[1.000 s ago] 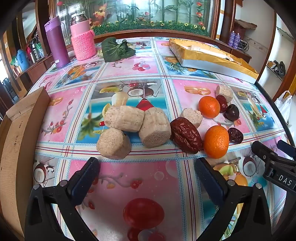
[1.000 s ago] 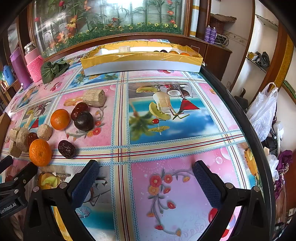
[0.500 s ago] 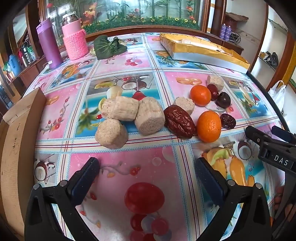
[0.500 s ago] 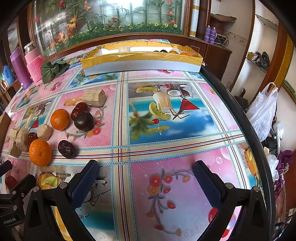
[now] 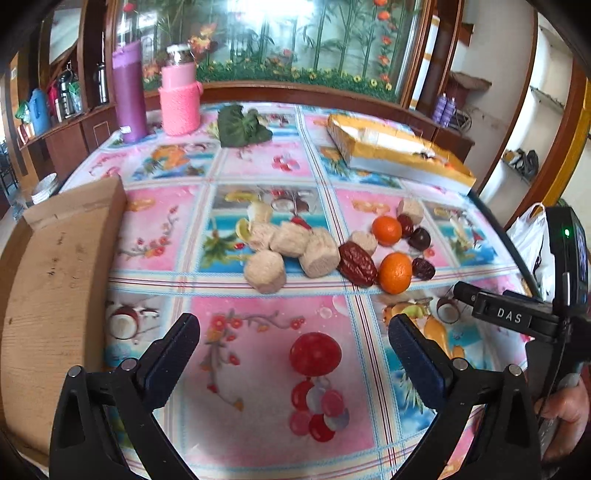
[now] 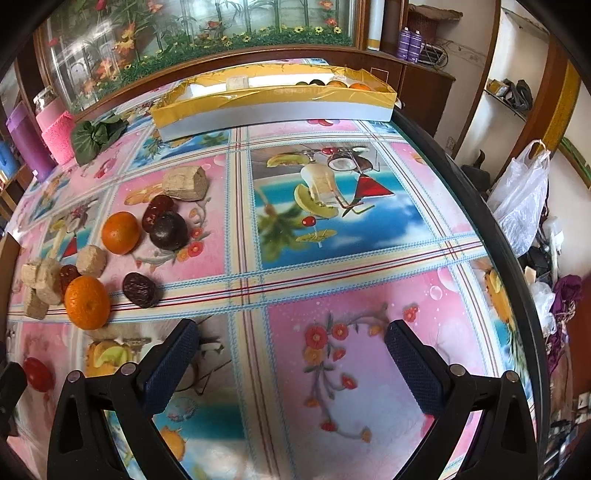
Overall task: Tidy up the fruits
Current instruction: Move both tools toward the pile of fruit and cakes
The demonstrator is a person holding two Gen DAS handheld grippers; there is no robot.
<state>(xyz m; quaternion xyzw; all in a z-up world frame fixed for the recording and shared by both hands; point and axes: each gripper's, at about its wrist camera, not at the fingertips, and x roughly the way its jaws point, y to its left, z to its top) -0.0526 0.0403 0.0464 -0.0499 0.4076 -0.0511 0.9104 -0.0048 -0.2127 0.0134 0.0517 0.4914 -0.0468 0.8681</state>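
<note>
Ahead of the left claw [image 5: 293, 349], bare tablecloth [image 5: 258, 369] runs unobstructed to the fruit pile [image 5: 325, 251]; a wooden board [image 5: 55, 280] walls off its left side. Ahead of the right claw [image 6: 291, 350], open cloth reaches the yellow tray [image 6: 273, 103], with oranges [image 6: 87, 302] left of its path.

Bright daylight from the far window [image 5: 266, 33] glares; fisheye edges bend and darken, left view slightly blurred.

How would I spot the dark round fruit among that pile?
Start at the long yellow box at the table's far edge, then come nearer to the tan block. Just below sits the dark round fruit, smooth and almost black, unlike the wrinkled red dates.
</note>
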